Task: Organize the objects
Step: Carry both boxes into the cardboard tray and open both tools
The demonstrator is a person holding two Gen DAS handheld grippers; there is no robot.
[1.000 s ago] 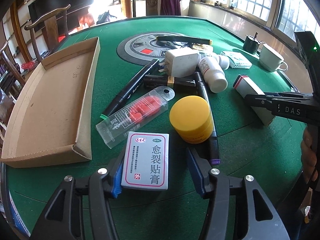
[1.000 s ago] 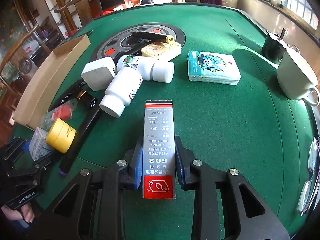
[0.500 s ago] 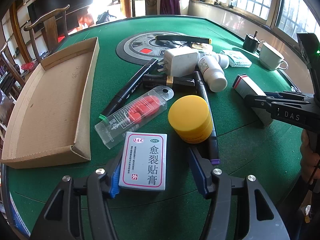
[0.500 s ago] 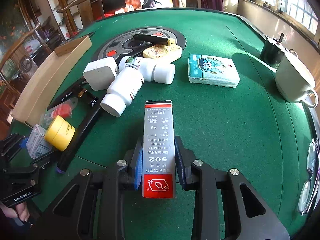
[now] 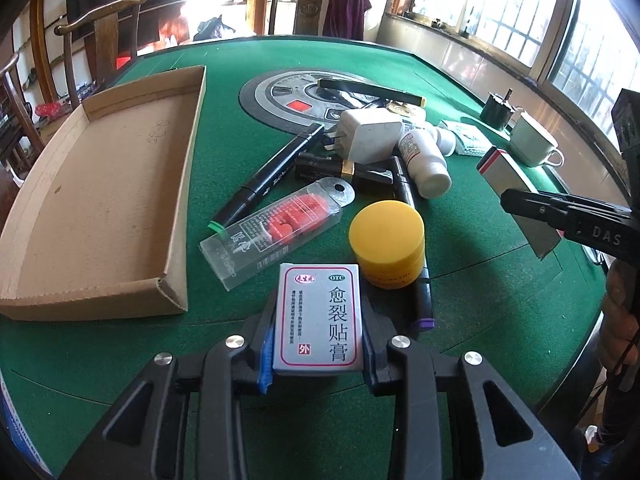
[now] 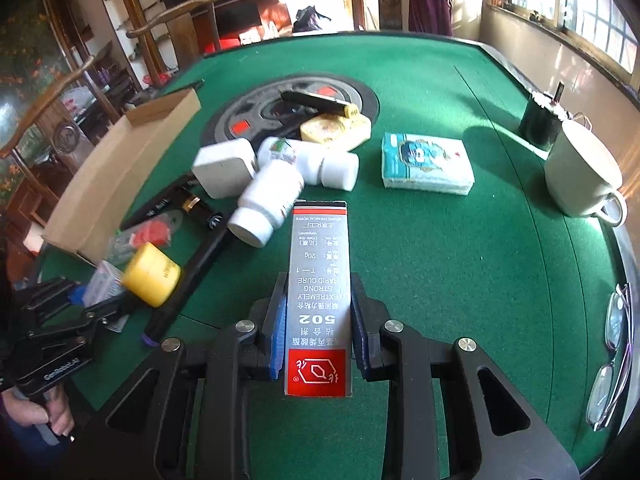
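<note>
Closing in since a second ago, the left tool (image 5: 319,354) now pinches the light, stiff plaster box (image 5: 319,316) by its long sides just beside the yellow jar (image 5: 386,242), while the right tool (image 6: 318,338) grips the glue carton (image 6: 319,292) likewise, right of that jar.

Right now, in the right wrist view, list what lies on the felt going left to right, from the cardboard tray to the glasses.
cardboard tray → white charger → yellow tin → tissue pack → white cup → glasses
</note>
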